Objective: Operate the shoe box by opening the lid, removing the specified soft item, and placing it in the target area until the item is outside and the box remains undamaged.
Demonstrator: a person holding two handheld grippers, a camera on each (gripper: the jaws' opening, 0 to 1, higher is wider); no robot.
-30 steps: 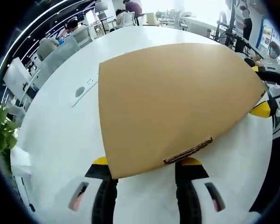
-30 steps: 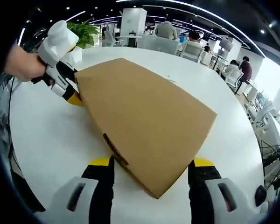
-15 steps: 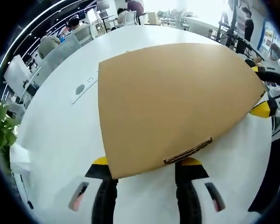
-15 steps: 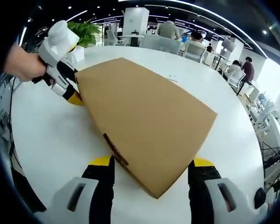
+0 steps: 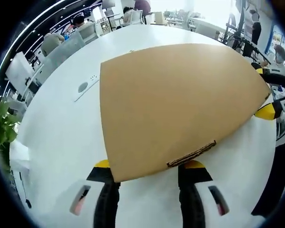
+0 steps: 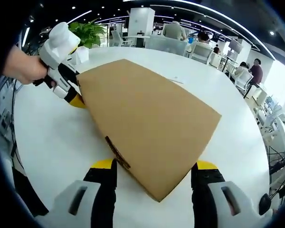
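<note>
A closed brown cardboard shoe box (image 5: 175, 99) lies flat on the white table (image 5: 57, 137), its lid down. My left gripper (image 5: 148, 165) is open, and its yellow-tipped jaws meet the lid's near edge on either side of a dark printed label (image 5: 192, 154). My right gripper (image 6: 154, 165) is open too, with its jaws straddling the box's (image 6: 147, 118) opposite corner. In the right gripper view a hand (image 6: 21, 66) holds the left gripper (image 6: 61, 78) against the far corner. The right gripper's yellow tip (image 5: 268, 111) touches the box at the right. The box's contents are hidden.
A socket plate (image 5: 84, 87) is set into the table left of the box. A potted plant (image 6: 88, 31) and a small white object (image 6: 80, 53) stand at the table's far edge. Chairs, desks and seated people fill the room behind.
</note>
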